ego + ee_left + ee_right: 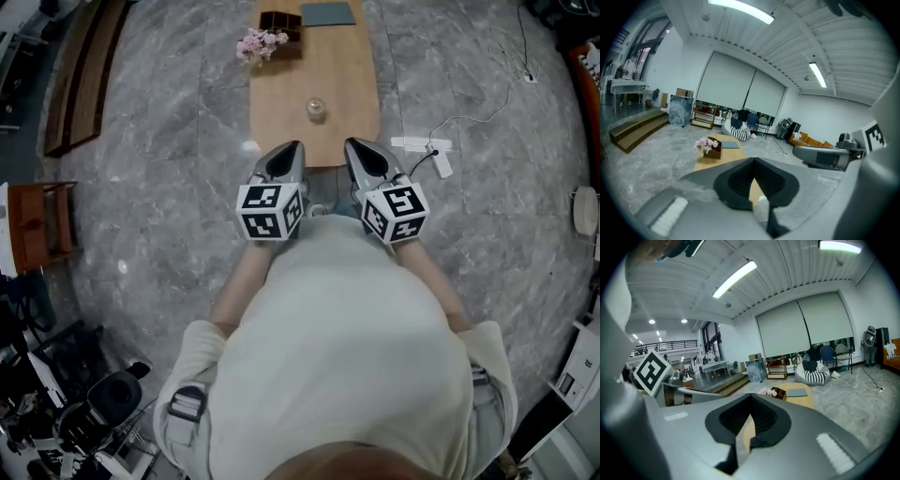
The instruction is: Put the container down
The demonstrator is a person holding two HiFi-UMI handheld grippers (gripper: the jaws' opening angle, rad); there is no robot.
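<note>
Small round clear container (316, 110) stands on the light wooden oval table (323, 70) in the upper middle of the head view, near the table's lower end and apart from everything else on it. No gripper touches it.

At the top edge of that view a dark brown open box (279, 21) sits on the table, with a bunch of pale pink flowers (260, 43) against its left side and a flat blue-grey pad (328, 13) just to its right.

The left gripper (286, 159) and the right gripper (361, 155) hover side by side in the middle of the frame, just below the table's lower end, tips pointing up the picture toward the container. Each carries a black-and-white marker cube, the left one (270, 210) and the right one (395, 212), close against the person's cream shirt (347, 347).

In the left gripper view the left gripper (754, 164) has its black pads together with nothing between them; the table (717, 161), flowers (706, 144) and pad (730, 145) lie beyond, left of centre. In the right gripper view the right gripper (750, 401) likewise has its jaws closed on nothing, with the table (799, 401) and flowers (765, 391) right of centre.

A white power strip (441, 164) lies on the grey marble floor (159, 187) right of the table.
</note>
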